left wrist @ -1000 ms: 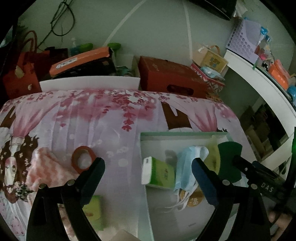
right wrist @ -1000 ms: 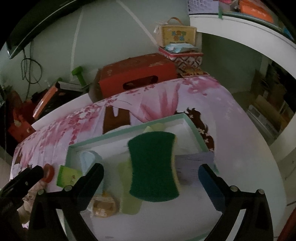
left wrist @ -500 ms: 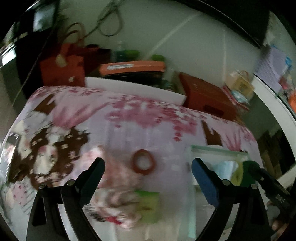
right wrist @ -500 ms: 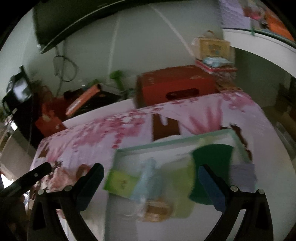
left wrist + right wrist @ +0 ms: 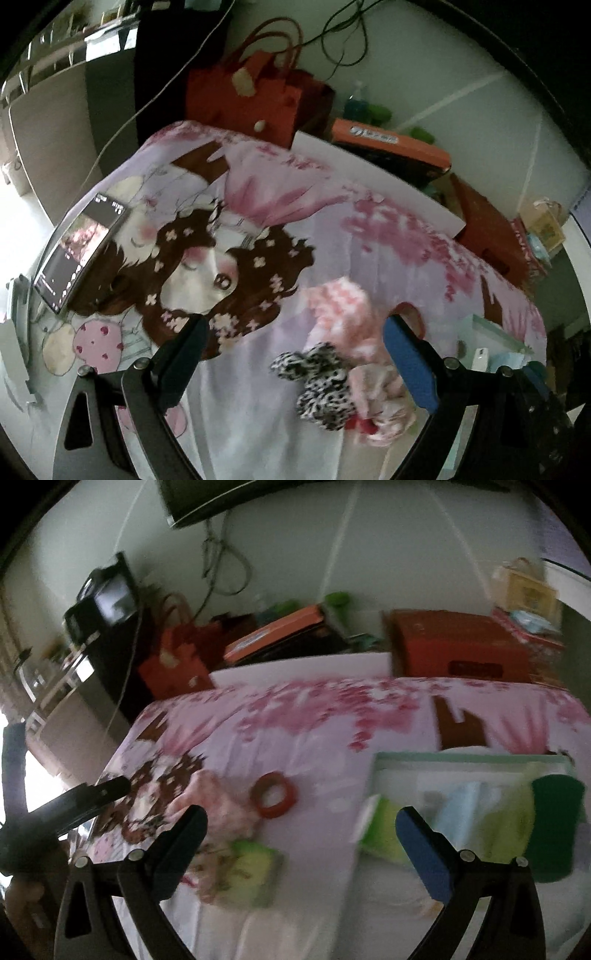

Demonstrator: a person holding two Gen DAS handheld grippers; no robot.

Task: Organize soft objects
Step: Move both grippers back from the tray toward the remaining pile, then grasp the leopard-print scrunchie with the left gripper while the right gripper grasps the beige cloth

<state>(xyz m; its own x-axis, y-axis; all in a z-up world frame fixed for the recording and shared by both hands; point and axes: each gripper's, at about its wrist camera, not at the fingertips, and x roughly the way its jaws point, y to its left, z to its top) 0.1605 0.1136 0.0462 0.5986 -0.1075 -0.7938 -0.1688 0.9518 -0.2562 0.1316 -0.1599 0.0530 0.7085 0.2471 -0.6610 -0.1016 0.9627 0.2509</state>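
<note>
My left gripper (image 5: 295,354) is open and empty above the pink patterned bedspread (image 5: 258,236). Just beyond its right finger lie a black-and-white spotted scrunchie (image 5: 321,380) and a pink checked cloth (image 5: 343,306). My right gripper (image 5: 301,845) is open and empty. The pink cloth (image 5: 218,805) and a green packet (image 5: 255,871) lie near its left finger. A mint-rimmed white tray (image 5: 469,758) to the right holds a green tissue pack (image 5: 380,827), a blue face mask (image 5: 458,808) and a dark green sponge (image 5: 554,834).
A red tape ring (image 5: 274,799) lies on the bedspread left of the tray. A phone (image 5: 77,251) rests at the bed's left edge. Red bags (image 5: 255,92), an orange box (image 5: 391,142) and a red box (image 5: 461,646) stand behind the bed. The left gripper's body (image 5: 62,812) shows at left.
Both grippers swung left. The left view moved off the tray to the cloth and scrunchie. The right view moved off the sponge, so the tape ring and cloth pile now show.
</note>
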